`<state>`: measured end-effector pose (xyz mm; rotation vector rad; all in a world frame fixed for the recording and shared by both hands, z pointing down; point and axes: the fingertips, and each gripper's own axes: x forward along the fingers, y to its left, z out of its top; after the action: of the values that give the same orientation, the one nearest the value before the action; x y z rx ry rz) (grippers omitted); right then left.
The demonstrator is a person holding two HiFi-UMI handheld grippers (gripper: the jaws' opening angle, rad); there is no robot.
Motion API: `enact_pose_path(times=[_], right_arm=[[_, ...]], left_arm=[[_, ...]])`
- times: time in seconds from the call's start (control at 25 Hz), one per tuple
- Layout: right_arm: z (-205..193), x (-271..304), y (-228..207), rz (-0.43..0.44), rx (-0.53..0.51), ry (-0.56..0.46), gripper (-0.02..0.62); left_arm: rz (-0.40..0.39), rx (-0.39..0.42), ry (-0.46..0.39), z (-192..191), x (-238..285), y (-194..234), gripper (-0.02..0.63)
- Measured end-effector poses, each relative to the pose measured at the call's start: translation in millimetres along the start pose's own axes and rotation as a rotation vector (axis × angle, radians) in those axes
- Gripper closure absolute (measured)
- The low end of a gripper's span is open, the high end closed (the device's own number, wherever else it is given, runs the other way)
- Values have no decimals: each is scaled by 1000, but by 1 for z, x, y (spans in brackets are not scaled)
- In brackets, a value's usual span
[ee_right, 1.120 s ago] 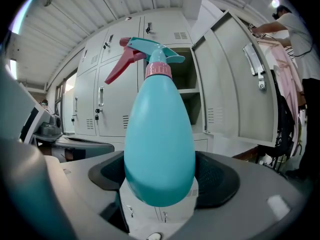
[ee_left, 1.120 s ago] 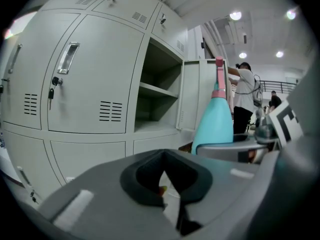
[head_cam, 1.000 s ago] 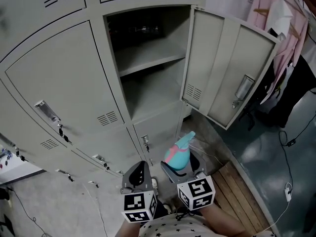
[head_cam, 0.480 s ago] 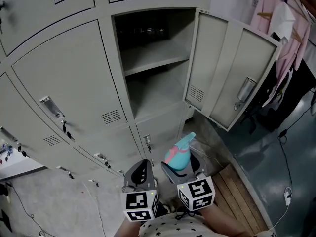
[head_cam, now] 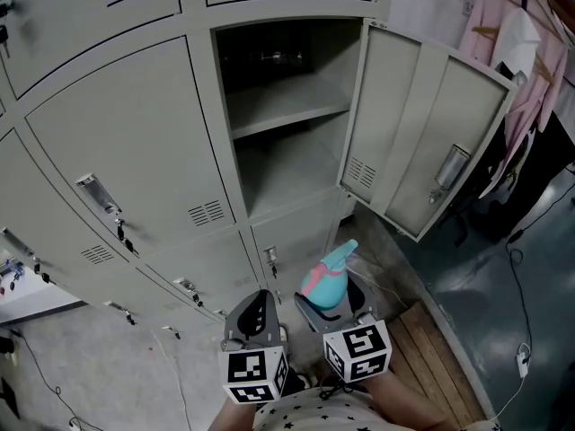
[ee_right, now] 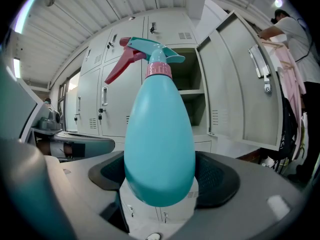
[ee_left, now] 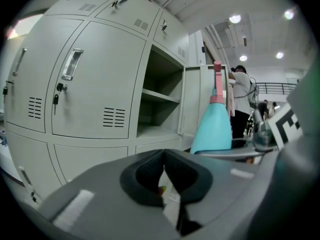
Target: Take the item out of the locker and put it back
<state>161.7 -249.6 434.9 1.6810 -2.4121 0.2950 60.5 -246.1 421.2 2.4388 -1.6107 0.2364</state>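
Gripped upright by the right tool (head_cam: 329, 302), the spray bottle (head_cam: 325, 277) is best set well behind the front edge of the locker shelf (head_cam: 292, 104); the left tool (head_cam: 255, 316) is closed, empty.

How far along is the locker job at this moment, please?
Done: the locker door stands open and the spray bottle is out, the locker shelves looking bare. In hand: the right gripper clamps the bottle upright; the left gripper is shut, empty. Left: putting it back inside.
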Motion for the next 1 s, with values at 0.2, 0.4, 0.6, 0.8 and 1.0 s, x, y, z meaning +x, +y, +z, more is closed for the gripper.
enact_pose_path(times=[0.2, 0.4, 0.6, 0.8, 1.0], right_arm=[[12, 25, -8, -1, -10, 2, 187], [35, 74, -19, 5, -31, -10, 187], [54, 133, -31, -4, -31, -22, 186], [76, 191, -48, -35, -59, -25, 186], [85, 232, -57, -65, -60, -16, 186]], left_arm=[[9, -21, 15, -2, 8, 11, 600], [25, -45, 30, -1, 25, 31, 600], [34, -38, 37, 5, 47, 51, 600], [45, -28, 38, 16, 70, 71, 600], [48, -27, 37, 26, 89, 88, 600]])
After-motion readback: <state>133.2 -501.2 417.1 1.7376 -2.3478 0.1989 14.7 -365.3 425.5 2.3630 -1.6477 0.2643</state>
